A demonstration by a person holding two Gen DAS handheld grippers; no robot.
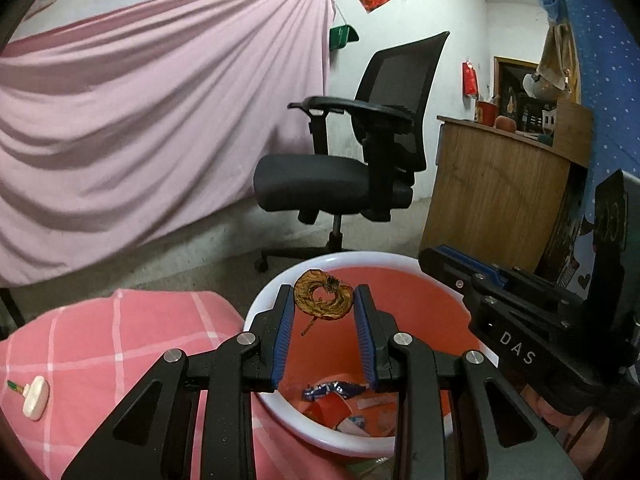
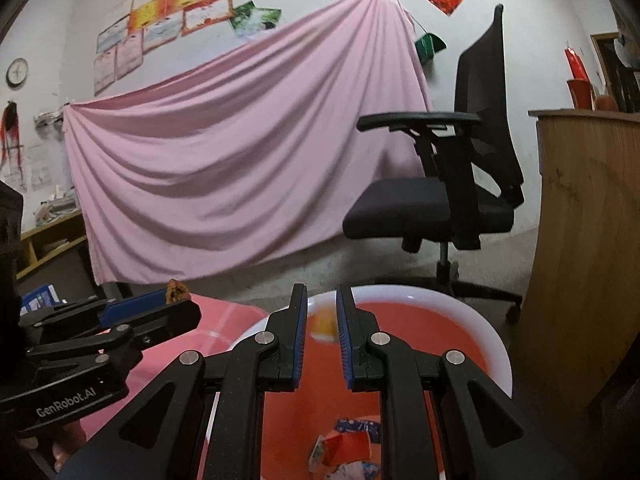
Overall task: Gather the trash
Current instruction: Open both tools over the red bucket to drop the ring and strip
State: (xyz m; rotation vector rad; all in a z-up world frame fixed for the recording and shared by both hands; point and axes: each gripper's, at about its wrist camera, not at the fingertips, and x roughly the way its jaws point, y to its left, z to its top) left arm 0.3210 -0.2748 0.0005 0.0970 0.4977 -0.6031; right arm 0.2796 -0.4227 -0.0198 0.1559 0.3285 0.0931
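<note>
A red bin with a white rim [image 1: 256, 312] stands beside the pink checked table; wrappers [image 1: 336, 400] lie at its bottom. My left gripper [image 1: 323, 300] is shut on a curled brown dried peel [image 1: 308, 300] and holds it over the bin's mouth. My right gripper [image 2: 322, 312] is over the same bin [image 2: 472, 320], its jaws a little apart. A blurred orange scrap [image 2: 323, 325] shows in the air between and beyond its fingers, over the bin. The peel also shows at the left gripper's tip in the right wrist view [image 2: 176, 290].
The pink checked tablecloth [image 1: 120, 344] holds a small white stopper with a green stem [image 1: 34, 396]. A black office chair [image 1: 360, 152] stands behind the bin, a wooden counter [image 1: 492, 184] at right, and a pink sheet [image 1: 140, 120] hangs on the wall.
</note>
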